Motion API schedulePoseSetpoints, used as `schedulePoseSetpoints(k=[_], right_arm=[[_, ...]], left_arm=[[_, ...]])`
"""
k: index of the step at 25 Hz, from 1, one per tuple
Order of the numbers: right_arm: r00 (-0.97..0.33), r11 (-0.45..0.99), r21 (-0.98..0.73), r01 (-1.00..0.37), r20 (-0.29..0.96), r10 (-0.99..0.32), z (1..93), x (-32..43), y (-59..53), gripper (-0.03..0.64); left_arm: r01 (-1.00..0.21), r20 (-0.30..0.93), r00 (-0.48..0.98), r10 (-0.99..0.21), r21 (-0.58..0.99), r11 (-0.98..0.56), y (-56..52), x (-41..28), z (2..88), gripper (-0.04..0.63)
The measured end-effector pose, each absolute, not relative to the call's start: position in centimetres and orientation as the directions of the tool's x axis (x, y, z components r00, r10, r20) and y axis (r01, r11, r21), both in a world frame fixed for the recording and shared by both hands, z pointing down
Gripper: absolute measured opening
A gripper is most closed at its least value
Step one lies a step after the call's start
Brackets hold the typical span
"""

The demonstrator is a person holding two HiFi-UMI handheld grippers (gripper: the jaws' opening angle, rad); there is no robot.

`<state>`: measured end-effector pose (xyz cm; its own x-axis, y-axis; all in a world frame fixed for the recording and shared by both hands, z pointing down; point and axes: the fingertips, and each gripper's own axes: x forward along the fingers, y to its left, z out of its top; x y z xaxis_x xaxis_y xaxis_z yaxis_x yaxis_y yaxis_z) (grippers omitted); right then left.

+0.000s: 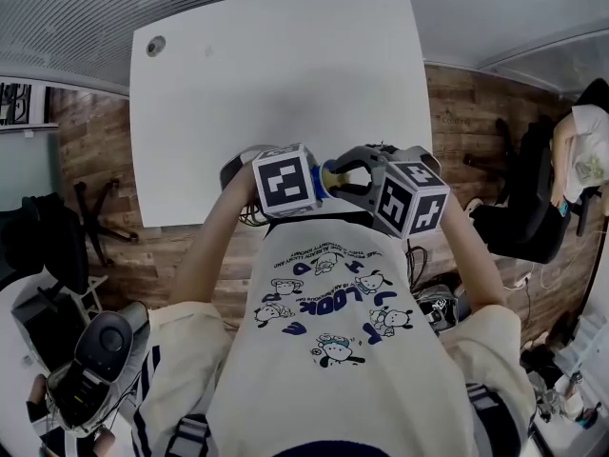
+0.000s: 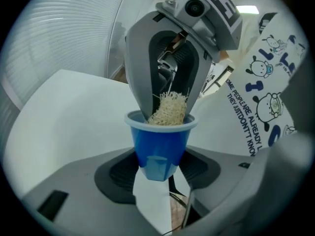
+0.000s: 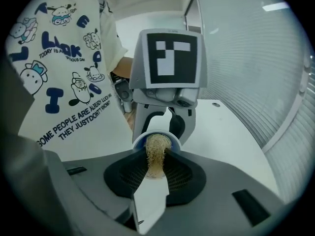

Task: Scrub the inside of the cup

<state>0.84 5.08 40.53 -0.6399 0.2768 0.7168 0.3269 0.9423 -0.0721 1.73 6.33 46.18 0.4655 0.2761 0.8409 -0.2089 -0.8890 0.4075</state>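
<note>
Plugging the cup (image 2: 160, 141), a loofah wad (image 2: 170, 108) hides its inside.

- Even, bright indoor light; a ceiling lamp (image 2: 247, 9) glows overhead.
- The white tabletop (image 1: 276, 74) looks washed out, nearly shadowless.
- Fisheye bending and dark corners frame both gripper views.

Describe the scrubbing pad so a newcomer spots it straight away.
By the white table's near edge, the left gripper holds a blue cup. The scrubbing pad is the pale, straw-coloured wad in its mouth, pinched by the right gripper: the only fibrous thing there.
</note>
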Motion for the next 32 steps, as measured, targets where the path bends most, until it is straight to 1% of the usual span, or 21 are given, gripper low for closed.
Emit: schedulePoseSetpoints(k=[6, 9, 13, 16, 21, 28, 32], right_arm=[[-0.645, 0.889, 0.062, 0.454, 0.711, 0.28, 40.1, 0.7, 6.7, 0.086], [-0.652, 0.854, 0.119, 0.506, 0.701, 0.289, 39.7, 0.6, 7.5, 0.086], [-0.655, 0.821, 0.154, 0.55, 0.689, 0.31, 39.3, 0.3, 8.5, 0.087], [-0.654, 0.806, 0.162, 0.569, 0.683, 0.324, 39.0, 0.2, 9.0, 0.087], [-0.654, 0.824, 0.151, 0.547, 0.691, 0.308, 39.1, 0.0, 8.4, 0.089], [-0.686, 0.895, 0.036, 0.446, 0.656, 0.315, 39.3, -0.6, 7.3, 0.089], [-0.698, 0.914, -0.011, 0.405, 0.642, 0.317, 39.4, -0.8, 7.1, 0.089]], left_arm=[[-0.16, 0.781, 0.508, 0.362, 0.499, -0.852, 7.6, 1.8, 45.5, 0.285], [-0.12, 0.725, 0.53, 0.44, 0.578, -0.807, 8.8, 1.8, 45.1, 0.285], [-0.052, 0.644, 0.546, 0.536, 0.665, -0.745, 10.2, 1.6, 44.6, 0.285], [-0.015, 0.61, 0.55, 0.571, 0.69, -0.724, 10.9, 1.5, 44.2, 0.285], [-0.04, 0.637, 0.558, 0.532, 0.661, -0.749, 10.1, 1.4, 44.4, 0.285], [-0.081, 0.683, 0.559, 0.47, 0.609, -0.789, 9.1, 0.9, 44.8, 0.285], [-0.09, 0.73, 0.536, 0.424, 0.549, -0.831, 8.5, 0.7, 45.1, 0.285]])
